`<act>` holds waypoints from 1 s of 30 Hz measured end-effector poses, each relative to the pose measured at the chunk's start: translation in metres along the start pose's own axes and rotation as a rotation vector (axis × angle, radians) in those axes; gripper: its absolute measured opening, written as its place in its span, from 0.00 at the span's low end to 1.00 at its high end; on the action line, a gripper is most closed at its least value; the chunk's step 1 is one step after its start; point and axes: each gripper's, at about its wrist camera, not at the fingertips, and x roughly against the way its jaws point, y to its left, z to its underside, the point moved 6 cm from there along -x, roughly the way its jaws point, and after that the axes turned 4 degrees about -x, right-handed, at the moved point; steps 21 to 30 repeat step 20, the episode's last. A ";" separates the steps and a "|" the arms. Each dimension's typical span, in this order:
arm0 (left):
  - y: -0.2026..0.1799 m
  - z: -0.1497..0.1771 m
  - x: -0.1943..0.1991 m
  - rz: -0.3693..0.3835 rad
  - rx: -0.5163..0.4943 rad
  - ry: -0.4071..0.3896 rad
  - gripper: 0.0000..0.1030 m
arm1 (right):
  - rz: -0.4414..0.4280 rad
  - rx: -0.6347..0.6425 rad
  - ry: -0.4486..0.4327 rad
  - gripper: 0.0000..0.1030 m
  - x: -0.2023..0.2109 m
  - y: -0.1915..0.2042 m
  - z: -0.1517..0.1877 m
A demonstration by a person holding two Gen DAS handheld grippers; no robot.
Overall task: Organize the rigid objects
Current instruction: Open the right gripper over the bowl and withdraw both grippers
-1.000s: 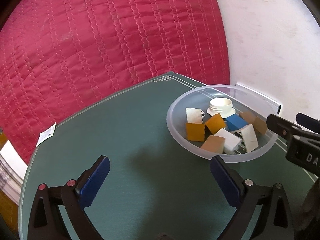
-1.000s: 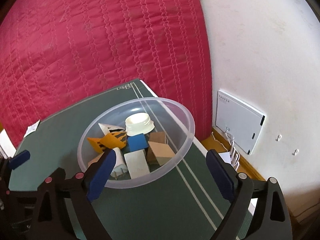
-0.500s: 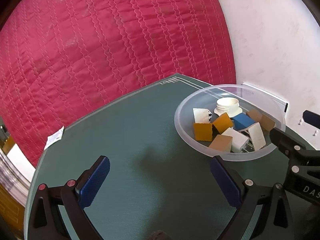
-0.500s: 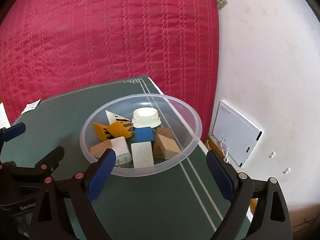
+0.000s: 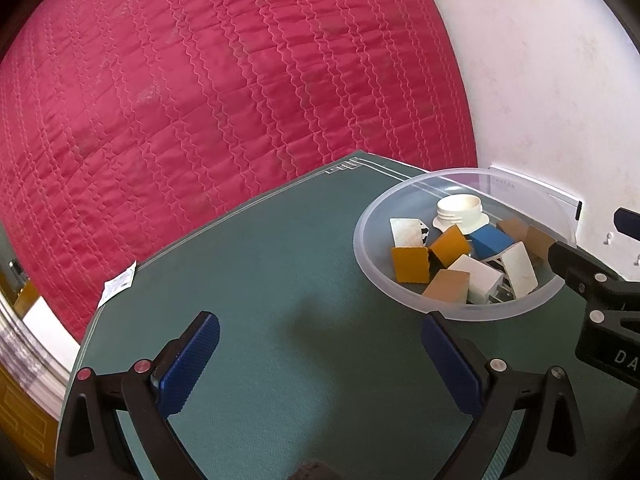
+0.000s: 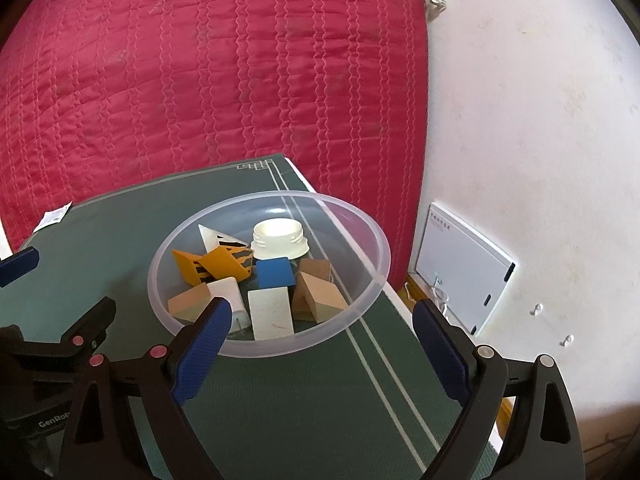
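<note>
Blocks (image 6: 272, 276) sit in clear bowl (image 6: 372, 272) on green mat (image 5: 280, 280), just ahead of my R gripper (image 6: 320, 348); L gripper (image 5: 320, 364) beside it. Both wide, holding nothing.

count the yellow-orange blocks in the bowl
2. One yellow-orange block lies at the left of the clear bowl; the second leans against it, just left of the blue block. Others could be hidden beneath the pile.

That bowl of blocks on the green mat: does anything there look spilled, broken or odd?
Nothing spilled. The blocks lie jumbled inside the clear bowl. One small paper tag lies loose at the mat's far left edge.
</note>
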 end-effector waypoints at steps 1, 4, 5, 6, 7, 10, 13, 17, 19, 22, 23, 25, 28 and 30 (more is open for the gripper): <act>0.000 0.000 0.000 -0.001 -0.001 0.000 0.99 | 0.000 0.000 0.001 0.90 0.000 0.000 0.000; -0.001 0.000 -0.001 -0.004 -0.006 -0.002 0.99 | 0.000 0.003 0.002 0.90 0.000 0.000 0.000; -0.001 0.001 -0.001 -0.005 -0.006 -0.002 0.99 | 0.000 0.003 0.001 0.90 -0.001 0.000 0.000; -0.001 0.001 -0.001 -0.005 -0.007 -0.002 0.99 | 0.000 0.004 0.001 0.90 0.000 0.000 0.000; -0.001 0.001 -0.001 -0.005 -0.007 -0.003 0.99 | 0.000 0.004 0.001 0.90 -0.001 0.000 0.000; -0.002 0.000 -0.001 -0.007 -0.010 -0.006 0.99 | 0.000 0.003 0.001 0.90 0.000 0.000 0.000; -0.003 0.001 0.001 -0.012 -0.015 -0.014 0.99 | 0.000 0.003 0.000 0.90 0.000 0.000 0.000; -0.004 0.001 0.001 -0.012 -0.021 -0.015 0.99 | -0.001 0.003 0.001 0.90 0.000 0.001 0.000; -0.004 0.002 0.001 -0.012 -0.026 -0.014 0.99 | -0.001 0.003 0.001 0.90 0.000 0.001 0.000; -0.004 0.002 0.001 -0.012 -0.025 -0.012 0.99 | -0.001 0.003 0.001 0.90 0.000 0.001 0.000; -0.004 0.002 0.001 -0.012 -0.025 -0.012 0.99 | -0.001 0.003 0.001 0.90 0.000 0.001 0.000; -0.004 0.002 0.001 -0.012 -0.025 -0.012 0.99 | -0.001 0.003 0.001 0.90 0.000 0.001 0.000; -0.004 0.002 0.001 -0.012 -0.025 -0.012 0.99 | -0.001 0.003 0.001 0.90 0.000 0.001 0.000; -0.004 0.002 0.001 -0.012 -0.025 -0.012 0.99 | -0.001 0.003 0.001 0.90 0.000 0.001 0.000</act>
